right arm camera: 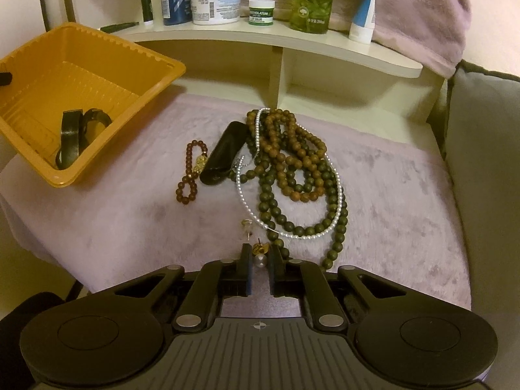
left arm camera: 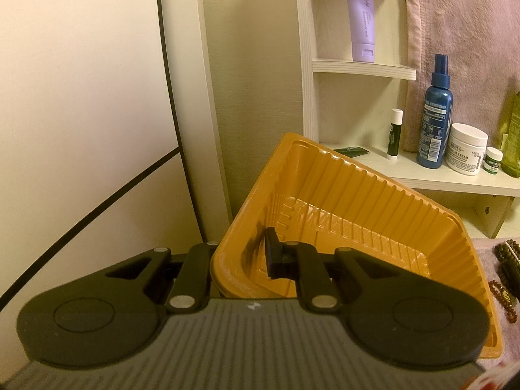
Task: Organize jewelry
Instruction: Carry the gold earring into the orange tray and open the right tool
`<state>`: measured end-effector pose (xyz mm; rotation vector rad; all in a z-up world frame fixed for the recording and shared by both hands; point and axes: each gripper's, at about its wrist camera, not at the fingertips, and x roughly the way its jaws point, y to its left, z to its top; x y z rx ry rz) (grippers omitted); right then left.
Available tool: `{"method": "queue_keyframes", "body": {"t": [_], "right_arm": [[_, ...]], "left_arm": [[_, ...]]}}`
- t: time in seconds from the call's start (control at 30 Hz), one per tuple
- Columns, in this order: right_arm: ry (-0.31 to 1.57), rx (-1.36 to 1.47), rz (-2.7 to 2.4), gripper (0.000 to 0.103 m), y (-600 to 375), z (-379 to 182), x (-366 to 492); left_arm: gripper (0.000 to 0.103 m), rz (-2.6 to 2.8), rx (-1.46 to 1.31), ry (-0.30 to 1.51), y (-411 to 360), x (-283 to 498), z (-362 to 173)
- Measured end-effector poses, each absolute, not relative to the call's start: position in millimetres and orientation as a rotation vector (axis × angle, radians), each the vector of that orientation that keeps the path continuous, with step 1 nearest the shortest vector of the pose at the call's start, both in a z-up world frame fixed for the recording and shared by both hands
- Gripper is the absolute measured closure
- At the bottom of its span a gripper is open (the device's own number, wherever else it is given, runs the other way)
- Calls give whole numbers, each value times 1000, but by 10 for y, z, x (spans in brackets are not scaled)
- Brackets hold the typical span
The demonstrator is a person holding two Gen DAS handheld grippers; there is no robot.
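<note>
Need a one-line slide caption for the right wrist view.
Right gripper fingers straddle a pearl earring beside tangled bead necklaces; orange tray at left.

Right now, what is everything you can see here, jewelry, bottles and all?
orange tray: one, held tilted at the left, its wall pinched by the left gripper
black bangles: two, lying inside the tray
red bead bracelet: one, gold charm, on the pink cloth
black case: one, beside the bracelet
wooden bead necklaces: brown and dark green strands, piled together
pearl strand: one, white, looped over the pile
pearl earring: one, gold and white, between the right gripper's fingers
pink cloth: one, covering the surface
toiletries: several jars and bottles, on the shelf
purple tube: one, upper shelf
left gripper: black, shut on the tray wall
right gripper: black, open around the earring
</note>
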<state>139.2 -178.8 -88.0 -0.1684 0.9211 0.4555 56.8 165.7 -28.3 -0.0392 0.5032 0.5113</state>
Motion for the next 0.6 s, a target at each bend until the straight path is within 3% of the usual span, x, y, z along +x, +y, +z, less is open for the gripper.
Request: {"method": "queue_keyframes", "body": {"t": [0.6], "right_arm": [[780, 4, 623, 94, -1507, -245, 1645]], "left_arm": [[89, 513, -36, 507, 1665, 573, -275]]}}
